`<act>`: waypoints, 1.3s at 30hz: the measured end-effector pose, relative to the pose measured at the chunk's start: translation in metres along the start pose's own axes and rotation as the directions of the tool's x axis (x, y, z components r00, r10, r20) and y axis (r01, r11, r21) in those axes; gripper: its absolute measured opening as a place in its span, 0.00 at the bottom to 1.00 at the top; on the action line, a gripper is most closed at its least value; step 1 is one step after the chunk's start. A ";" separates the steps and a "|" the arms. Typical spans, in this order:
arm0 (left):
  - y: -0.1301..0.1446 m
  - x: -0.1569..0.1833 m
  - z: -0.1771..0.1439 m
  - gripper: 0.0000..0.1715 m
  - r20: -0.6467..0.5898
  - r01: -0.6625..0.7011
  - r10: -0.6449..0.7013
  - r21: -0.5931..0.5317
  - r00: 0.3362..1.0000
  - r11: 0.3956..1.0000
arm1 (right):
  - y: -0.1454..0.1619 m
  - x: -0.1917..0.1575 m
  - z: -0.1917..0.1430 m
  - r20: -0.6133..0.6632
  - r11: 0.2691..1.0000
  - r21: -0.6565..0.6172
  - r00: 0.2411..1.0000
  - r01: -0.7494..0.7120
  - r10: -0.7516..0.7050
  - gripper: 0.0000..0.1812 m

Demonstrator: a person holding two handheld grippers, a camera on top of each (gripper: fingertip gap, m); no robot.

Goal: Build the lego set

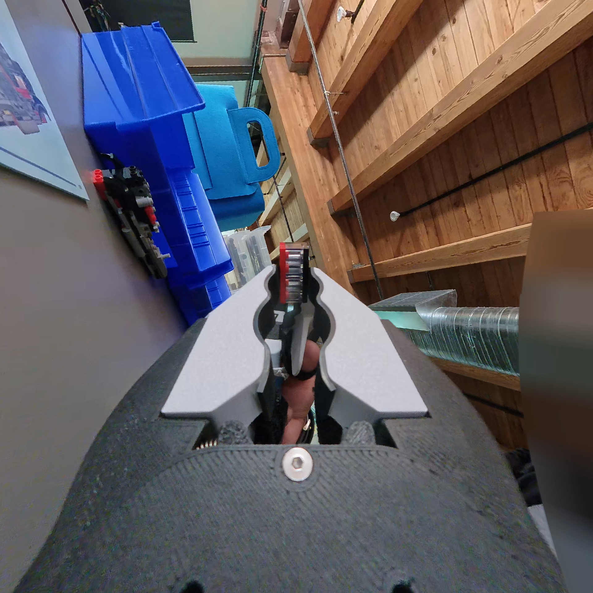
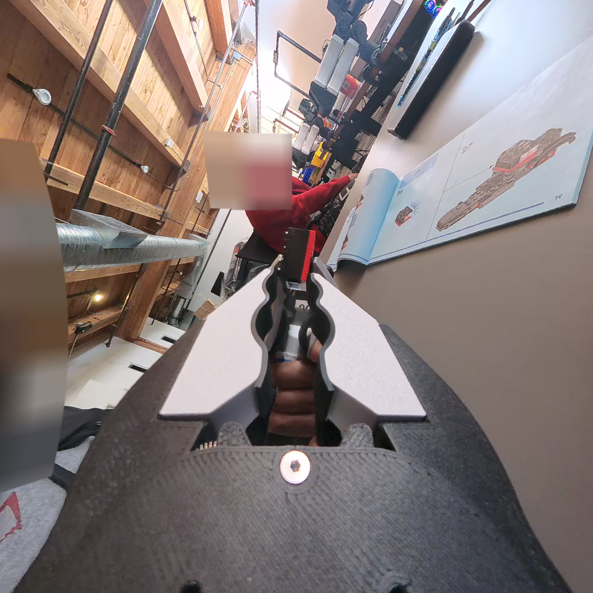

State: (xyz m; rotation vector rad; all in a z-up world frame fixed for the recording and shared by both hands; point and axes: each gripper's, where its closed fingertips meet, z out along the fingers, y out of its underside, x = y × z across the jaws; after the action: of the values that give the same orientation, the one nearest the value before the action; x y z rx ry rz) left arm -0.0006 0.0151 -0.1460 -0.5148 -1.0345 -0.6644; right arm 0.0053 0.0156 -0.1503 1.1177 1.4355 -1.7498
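Observation:
My left gripper [image 1: 293, 269] is shut on a small lego piece [image 1: 292, 279], a red plate with a clear ribbed layer and a black layer, held up in the air at the fingertips. My right gripper [image 2: 294, 266] is shut on a small black brick with a red plate on its side [image 2: 296, 253]. The two grippers face each other tip to tip, and I cannot tell whether they hold one piece or two. A partly built black, grey and red model [image 1: 134, 218] lies on the table [image 1: 48, 305] beside blue bins [image 1: 144, 128].
The open instruction booklet [image 2: 481, 192] lies on the table [image 2: 465, 337]; its edge also shows in the left wrist view [image 1: 29, 128]. A light-blue felt bag [image 1: 231, 150] stands behind the bins. A person in a red sleeve [image 2: 288, 215] is beyond the table.

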 end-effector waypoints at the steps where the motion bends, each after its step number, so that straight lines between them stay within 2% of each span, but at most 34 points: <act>1: 0.000 0.000 0.000 0.10 0.001 0.000 0.000 0.001 1.000 1.000 | 0.000 0.000 0.000 0.000 1.000 -0.001 1.000 0.001 -0.001 0.10; 9: -0.004 -0.003 -0.002 0.10 0.037 -0.025 0.024 0.007 0.999 1.000 | 0.000 0.002 0.003 0.031 0.997 -0.030 0.997 0.069 -0.068 0.10; 10: -0.005 -0.005 -0.003 0.10 0.058 -0.034 0.033 0.010 0.998 0.999 | -0.002 0.002 0.002 0.040 0.994 -0.038 0.994 0.105 -0.103 0.14; 11: -0.006 -0.007 -0.005 0.10 0.075 -0.040 0.039 0.011 0.996 0.999 | -0.003 0.002 0.001 0.046 0.986 -0.054 0.987 0.157 -0.154 0.22; 13: -0.004 -0.012 -0.007 0.10 0.120 -0.040 0.042 -0.024 0.992 0.999 | -0.006 0.005 -0.003 0.038 0.939 -0.105 0.945 0.328 -0.326 0.31; 15: 0.001 -0.019 -0.009 0.10 0.174 -0.039 0.052 -0.078 0.983 0.996 | -0.008 0.014 -0.008 0.011 0.803 -0.189 0.818 0.566 -0.575 0.37; 17: 0.008 -0.022 -0.009 0.10 0.198 -0.030 0.056 -0.135 0.979 0.990 | -0.006 0.025 -0.011 0.030 0.573 -0.290 0.605 0.767 -0.795 0.40; 19: 0.012 -0.024 -0.009 0.10 0.205 -0.017 0.052 -0.168 0.977 0.986 | 0.001 0.032 -0.011 0.110 0.367 -0.349 0.426 0.863 -0.898 0.43; 20: 0.013 -0.024 -0.009 0.10 0.207 -0.016 0.054 -0.178 0.977 0.984 | 0.006 0.031 -0.010 0.159 0.296 -0.345 0.366 0.891 -0.917 0.45; 22: 0.016 -0.026 -0.009 0.10 0.219 -0.026 0.071 -0.203 0.973 0.979 | 0.017 0.028 -0.006 0.249 0.197 -0.313 0.280 0.929 -0.927 0.45; 25: 0.018 -0.028 -0.010 0.10 0.236 -0.045 0.102 -0.237 0.966 0.971 | 0.030 0.034 -0.002 0.340 0.095 -0.302 0.200 0.948 -0.919 0.45; 28: 0.021 -0.029 -0.010 0.10 0.240 -0.043 0.108 -0.263 0.965 0.964 | 0.034 0.036 -0.002 0.372 0.069 -0.288 0.178 0.955 -0.911 0.43; 34: 0.031 -0.029 -0.007 0.10 0.225 -0.045 0.122 -0.323 0.967 0.945 | 0.029 0.026 -0.008 0.359 0.099 -0.227 0.178 0.969 -0.916 0.34; 39: 0.031 -0.027 -0.007 0.10 0.211 -0.045 0.119 -0.326 0.970 0.944 | 0.026 0.022 -0.010 0.333 0.097 -0.197 0.160 0.976 -0.929 0.20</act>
State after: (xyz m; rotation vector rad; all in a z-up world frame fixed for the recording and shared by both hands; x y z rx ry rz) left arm 0.0163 0.0395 -0.1761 -0.9311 -1.1187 -0.7132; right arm 0.0195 0.0209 -0.1825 -0.4533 2.5905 -2.0278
